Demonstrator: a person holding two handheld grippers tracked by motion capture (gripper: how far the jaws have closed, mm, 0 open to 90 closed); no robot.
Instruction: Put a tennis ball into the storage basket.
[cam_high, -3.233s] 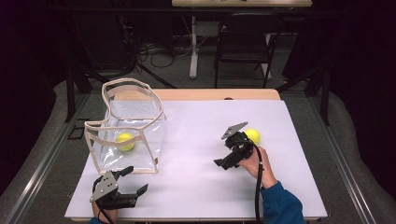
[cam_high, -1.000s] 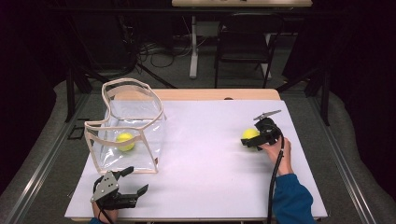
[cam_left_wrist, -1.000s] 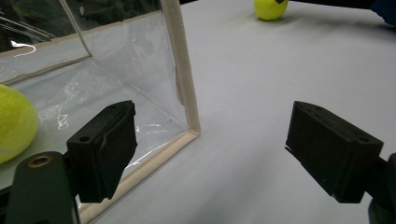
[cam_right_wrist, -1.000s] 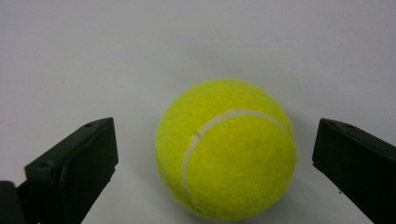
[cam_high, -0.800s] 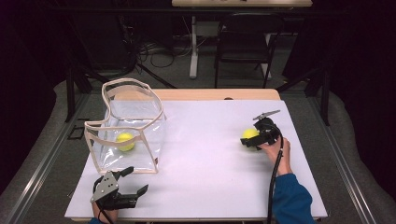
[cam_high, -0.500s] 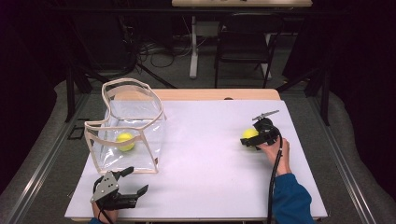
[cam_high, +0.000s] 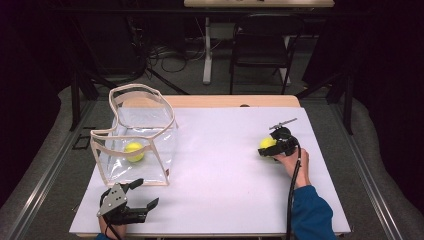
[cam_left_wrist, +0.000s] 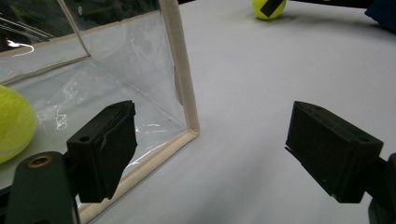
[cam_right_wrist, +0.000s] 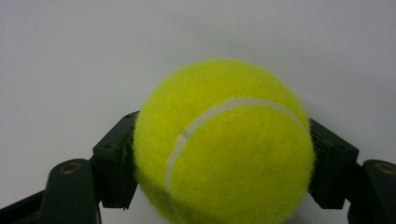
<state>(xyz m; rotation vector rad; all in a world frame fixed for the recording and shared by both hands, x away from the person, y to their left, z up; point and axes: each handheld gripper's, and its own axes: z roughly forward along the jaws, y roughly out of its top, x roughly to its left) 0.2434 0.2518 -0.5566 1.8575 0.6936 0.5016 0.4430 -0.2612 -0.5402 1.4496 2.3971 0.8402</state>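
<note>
A yellow tennis ball (cam_high: 266, 143) lies on the white table at the right. My right gripper (cam_high: 272, 146) is shut on it. The right gripper view has the ball (cam_right_wrist: 224, 140) pressed between both black pads, whose jaws have just been closing onto it. A clear bag with beige trim (cam_high: 135, 145) stands at the left with a second tennis ball (cam_high: 133, 151) inside. My left gripper (cam_high: 144, 193) rests open just in front of the bag. Its view (cam_left_wrist: 210, 149) faces the bag's corner (cam_left_wrist: 182, 70), with the inner ball (cam_left_wrist: 14, 123) at the left edge.
The white table top (cam_high: 220, 175) stretches between the two grippers. A wooden strip (cam_high: 235, 101) runs along the far edge. Beyond it stand a chair (cam_high: 260, 50) and a desk leg (cam_high: 206, 50) on the dark floor.
The right gripper has moved from the middle of the table to the ball at the right and shut on it. The left gripper has stayed where it was.
</note>
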